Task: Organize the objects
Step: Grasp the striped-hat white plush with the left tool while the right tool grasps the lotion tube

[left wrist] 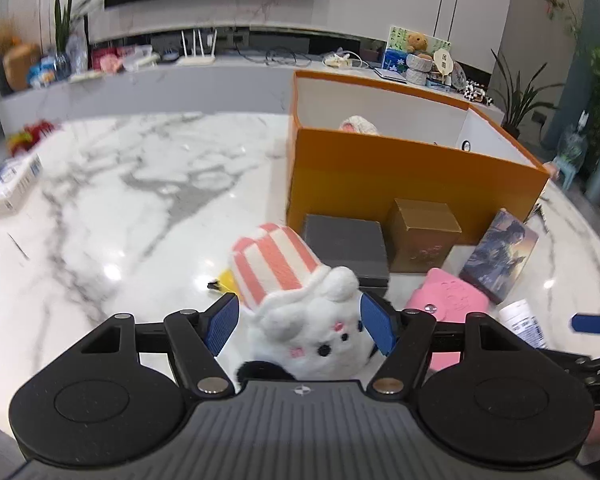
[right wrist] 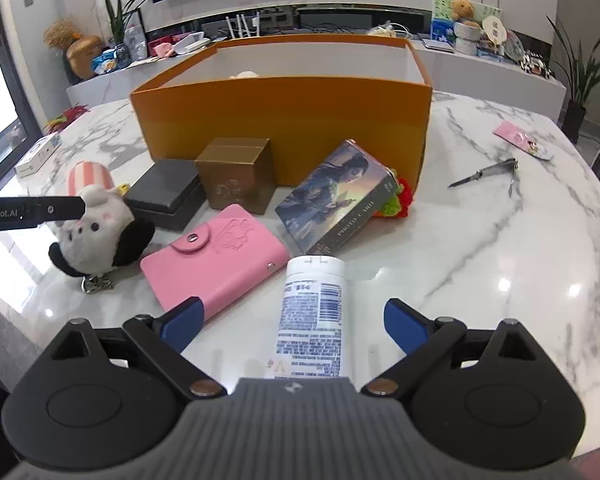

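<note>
A white plush toy (left wrist: 300,312) with a pink-striped hat lies on the marble table (left wrist: 140,200). My left gripper (left wrist: 300,324) straddles its head, open; the right pad touches the fur and a gap shows at the left pad. A white tube (right wrist: 312,312) lies lengthwise between the wide-spread fingers of my right gripper (right wrist: 294,322), which is open, its pads apart from it. Beyond stand a pink wallet (right wrist: 216,256), a dark grey box (right wrist: 168,196), a gold box (right wrist: 236,172) and a photo card box (right wrist: 336,196). Behind them sits the open orange box (right wrist: 284,120).
A folding knife (right wrist: 484,172) and a pink card (right wrist: 520,136) lie at the right. A white carton (right wrist: 36,156) sits at the left edge. A red and green knit item (right wrist: 400,200) hides behind the photo card box. Something pale (left wrist: 358,124) lies inside the orange box.
</note>
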{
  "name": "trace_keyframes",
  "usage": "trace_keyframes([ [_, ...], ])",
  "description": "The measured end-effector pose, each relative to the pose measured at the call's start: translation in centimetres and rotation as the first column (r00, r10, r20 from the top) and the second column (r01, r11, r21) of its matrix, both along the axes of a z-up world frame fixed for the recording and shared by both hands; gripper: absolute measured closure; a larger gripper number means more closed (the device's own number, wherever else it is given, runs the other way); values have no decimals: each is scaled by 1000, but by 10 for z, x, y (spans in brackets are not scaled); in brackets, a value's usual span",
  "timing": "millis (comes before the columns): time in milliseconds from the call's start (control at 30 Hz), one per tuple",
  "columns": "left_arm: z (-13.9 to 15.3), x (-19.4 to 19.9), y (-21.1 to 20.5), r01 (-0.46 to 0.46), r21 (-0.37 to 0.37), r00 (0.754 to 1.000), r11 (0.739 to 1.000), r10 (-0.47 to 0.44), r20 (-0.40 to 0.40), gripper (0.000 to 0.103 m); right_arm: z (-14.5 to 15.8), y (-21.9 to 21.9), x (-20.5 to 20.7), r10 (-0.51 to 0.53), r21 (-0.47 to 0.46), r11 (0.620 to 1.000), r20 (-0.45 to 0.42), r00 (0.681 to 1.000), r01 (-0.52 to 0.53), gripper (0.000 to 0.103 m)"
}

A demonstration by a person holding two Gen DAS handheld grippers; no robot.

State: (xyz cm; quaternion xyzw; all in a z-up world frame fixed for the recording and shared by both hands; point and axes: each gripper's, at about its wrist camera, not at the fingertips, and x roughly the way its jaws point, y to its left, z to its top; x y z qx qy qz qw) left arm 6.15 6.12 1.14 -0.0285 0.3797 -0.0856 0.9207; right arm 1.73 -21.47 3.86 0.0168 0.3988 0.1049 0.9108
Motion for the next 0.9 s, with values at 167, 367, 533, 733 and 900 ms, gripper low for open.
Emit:
trace_keyframes([
  [167, -8, 9, -6, -8, 1, 1000, 1000, 8, -13, 24, -11, -2, 7, -3, 4, 1000, -23, 1000, 3, 6],
  [367, -17, 17, -10, -9, 25, 1000, 1000, 10, -15, 15, -22, 1, 12, 4, -3, 1000, -58, 998, -5, 6],
  [533, -21, 23, -4, -30, -26, 999, 999, 29, -37, 11, -24, 5, 14, 22, -11, 1000, -58, 998, -22, 6],
  [733, -23, 24, -10, -48, -15, 998, 999, 48, -32, 11, -27, 6, 15, 28, -15, 999, -69, 997, -29, 6],
  [900, -30, 27, -12, -60, -32, 997, 998, 58, -47, 9, -34, 10, 14, 26, -35, 999, -77, 997, -29, 6],
])
